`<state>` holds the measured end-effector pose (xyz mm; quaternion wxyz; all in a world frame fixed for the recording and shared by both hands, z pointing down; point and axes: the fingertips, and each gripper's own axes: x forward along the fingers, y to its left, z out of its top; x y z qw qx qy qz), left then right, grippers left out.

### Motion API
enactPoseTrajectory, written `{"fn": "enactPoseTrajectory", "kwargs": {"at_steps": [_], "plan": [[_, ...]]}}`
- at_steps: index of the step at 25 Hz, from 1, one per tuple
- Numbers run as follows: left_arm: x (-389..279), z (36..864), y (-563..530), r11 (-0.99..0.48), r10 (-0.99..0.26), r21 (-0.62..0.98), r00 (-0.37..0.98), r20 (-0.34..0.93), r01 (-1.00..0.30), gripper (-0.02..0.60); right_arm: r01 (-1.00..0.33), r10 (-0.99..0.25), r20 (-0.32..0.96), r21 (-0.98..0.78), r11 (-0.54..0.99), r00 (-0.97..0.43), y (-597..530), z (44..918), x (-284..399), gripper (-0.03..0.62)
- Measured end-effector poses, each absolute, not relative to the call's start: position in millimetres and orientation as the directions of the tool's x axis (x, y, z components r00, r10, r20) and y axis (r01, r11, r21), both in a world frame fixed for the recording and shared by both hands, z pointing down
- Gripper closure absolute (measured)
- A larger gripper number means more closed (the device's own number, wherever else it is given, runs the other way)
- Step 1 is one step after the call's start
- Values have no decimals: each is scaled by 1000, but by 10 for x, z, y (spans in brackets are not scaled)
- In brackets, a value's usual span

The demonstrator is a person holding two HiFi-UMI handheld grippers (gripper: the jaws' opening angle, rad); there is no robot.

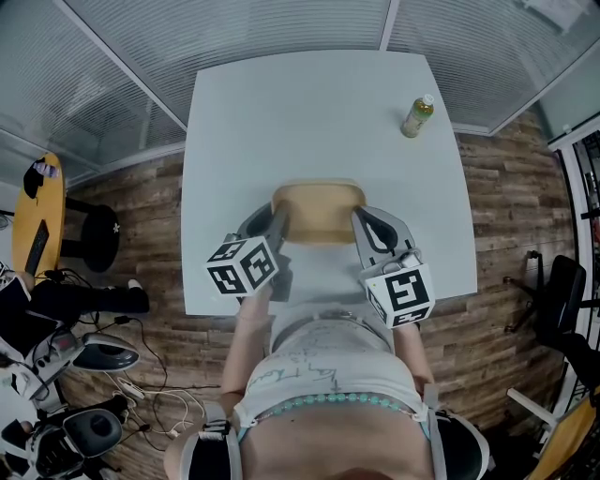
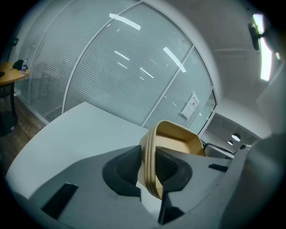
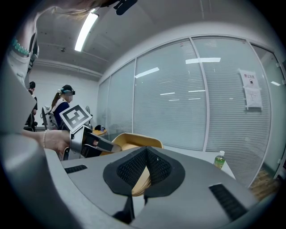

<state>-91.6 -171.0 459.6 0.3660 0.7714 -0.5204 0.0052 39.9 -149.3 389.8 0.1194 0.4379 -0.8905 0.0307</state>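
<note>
Matte white table (image 1: 309,122); left gripper (image 1: 279,227) and right gripper (image 1: 360,231) jaws each clamp a tan, round-cornered tray (image 1: 319,211).

Office-style workroom. Glass partition walls (image 1: 234,28) with slatted blinds run just beyond the far edge of a white square surface (image 1: 319,103). The floor (image 1: 497,187) is wood-look planking. Off the surface's left edge are a round yellow side table (image 1: 42,225) and a black stool (image 1: 94,234), with cables (image 1: 159,394) and equipment nearby. A black chair (image 1: 558,291) is at right. Paper notices (image 3: 251,89) hang on the glass, strip lights (image 3: 87,31) line the ceiling, and another person (image 3: 62,105) stands in the background.
</note>
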Motion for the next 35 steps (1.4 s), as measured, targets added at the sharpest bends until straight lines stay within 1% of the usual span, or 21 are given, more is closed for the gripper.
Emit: {"fn": "enactPoseTrajectory", "kwargs": {"at_steps": [35], "plan": [[-857,4611,-1612,-207,-790,558,474,390,-804,529,-782,-767,250,55,620,-591,-1437,3914,370,594]]}}
